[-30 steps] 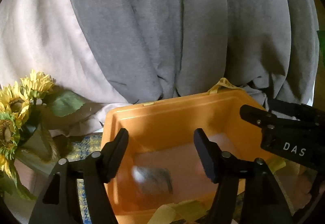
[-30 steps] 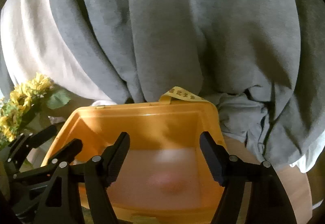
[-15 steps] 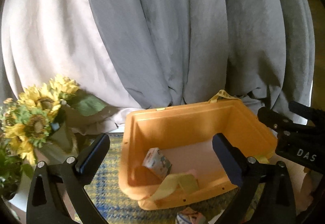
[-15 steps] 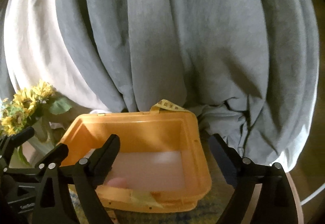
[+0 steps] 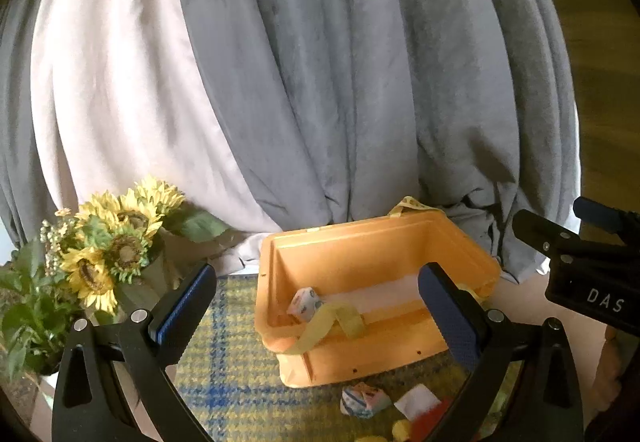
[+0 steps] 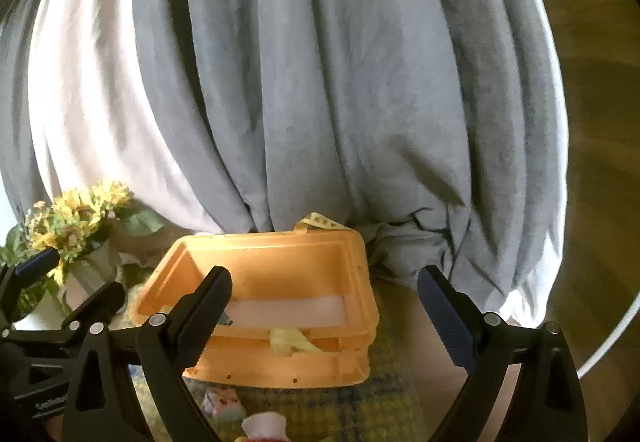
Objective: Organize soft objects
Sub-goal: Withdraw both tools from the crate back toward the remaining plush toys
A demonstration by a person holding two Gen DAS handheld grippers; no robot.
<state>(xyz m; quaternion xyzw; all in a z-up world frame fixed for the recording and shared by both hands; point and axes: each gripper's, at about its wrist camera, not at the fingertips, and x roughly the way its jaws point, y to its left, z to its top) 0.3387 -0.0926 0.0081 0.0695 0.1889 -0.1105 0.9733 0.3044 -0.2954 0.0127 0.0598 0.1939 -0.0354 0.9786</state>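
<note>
An orange bin stands on a plaid mat, with a yellow strap draped over its front rim. A small patterned soft cube lies inside at the left. In front of the bin on the mat lie another patterned soft piece, a white and red one and a yellow one. My left gripper hangs open before the bin, holding nothing. My right gripper is also open and empty, facing the bin from the right. Two soft pieces show at the bottom edge.
Grey and white curtains hang right behind the bin. A pot of sunflowers stands to the left of it. The plaid mat covers the table in front. Bare wood shows at the bin's right.
Both grippers have drawn back and upward from over the bin, and their jaws have spread wider. The patterned cube now rests in the bin, and the loose pieces on the mat have come into view.
</note>
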